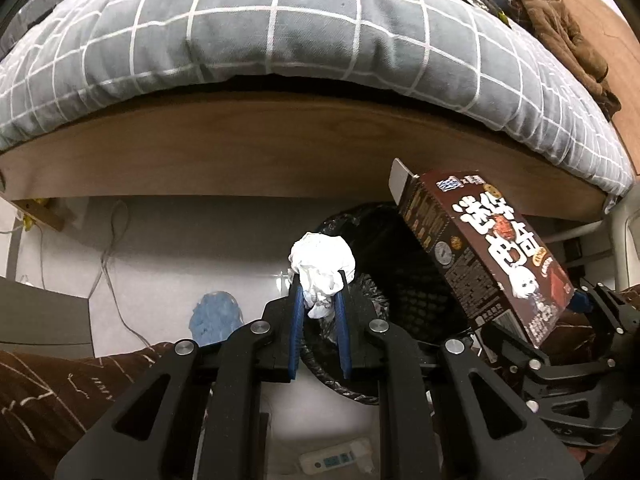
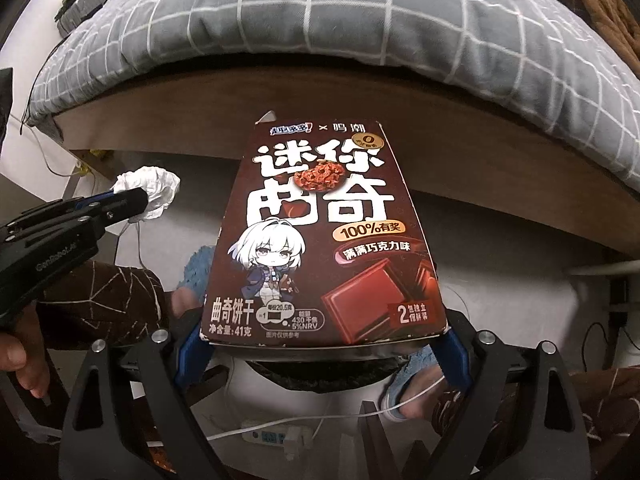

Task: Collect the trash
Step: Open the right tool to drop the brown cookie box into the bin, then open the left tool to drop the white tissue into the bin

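Observation:
My left gripper is shut on a crumpled white tissue and holds it over the near rim of a black mesh bin lined with a black bag. It also shows in the right wrist view, with the tissue. My right gripper is shut on the bottom edge of a brown cookie box. In the left wrist view the box hangs tilted over the bin's right side. The box hides most of the bin in the right wrist view.
A bed with a grey checked quilt and wooden side board stands just behind the bin. A blue slipper, a white power strip and cables lie on the pale floor. Brown clothes lie on the bed.

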Motion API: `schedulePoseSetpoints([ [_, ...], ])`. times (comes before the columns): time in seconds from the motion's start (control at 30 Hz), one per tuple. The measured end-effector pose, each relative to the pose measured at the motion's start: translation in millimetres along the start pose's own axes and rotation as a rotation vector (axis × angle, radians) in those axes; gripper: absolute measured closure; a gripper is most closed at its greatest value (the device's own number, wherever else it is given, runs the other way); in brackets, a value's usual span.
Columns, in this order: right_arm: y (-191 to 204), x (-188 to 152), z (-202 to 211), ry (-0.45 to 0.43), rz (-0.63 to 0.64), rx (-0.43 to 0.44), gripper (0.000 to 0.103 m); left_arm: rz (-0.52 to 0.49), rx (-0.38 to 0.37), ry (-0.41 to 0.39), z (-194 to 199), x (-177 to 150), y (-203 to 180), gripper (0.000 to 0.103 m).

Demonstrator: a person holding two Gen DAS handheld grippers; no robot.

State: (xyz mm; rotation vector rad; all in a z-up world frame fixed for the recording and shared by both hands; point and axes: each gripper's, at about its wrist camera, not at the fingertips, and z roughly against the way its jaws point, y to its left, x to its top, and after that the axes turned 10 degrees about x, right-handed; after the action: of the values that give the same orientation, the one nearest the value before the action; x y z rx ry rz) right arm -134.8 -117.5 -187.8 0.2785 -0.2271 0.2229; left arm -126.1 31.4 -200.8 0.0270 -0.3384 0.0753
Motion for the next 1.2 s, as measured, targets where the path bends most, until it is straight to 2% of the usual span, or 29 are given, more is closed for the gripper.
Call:
schedulePoseSetpoints([
  [0.43, -8.0, 4.7, -9.8, -0.005, 0.006, -0.012, 0.015, 0.016, 0.001, 0.022, -8.2, 1.5, 3.3, 0.089],
  [0.6, -20.3, 5.8, 1.9, -0.054, -0.016, -0.028, 0.009, -0.001, -0.009, 0.02, -10.8, 2.3, -4.9, 0.089],
  [0.87, -47.8, -0.3, 21.5, -0.105, -0.065, -0.078, 0.008, -0.045, -0.048, 0.025, -18.8, 8.0, -31.6, 0.089],
  [1.2, -86.8, -10.6, 35.6, -0.146, -0.184, -0.119, 0.008, -0.118, -0.092, 0.03, -21.2, 14.3, -77.7, 0.089],
])
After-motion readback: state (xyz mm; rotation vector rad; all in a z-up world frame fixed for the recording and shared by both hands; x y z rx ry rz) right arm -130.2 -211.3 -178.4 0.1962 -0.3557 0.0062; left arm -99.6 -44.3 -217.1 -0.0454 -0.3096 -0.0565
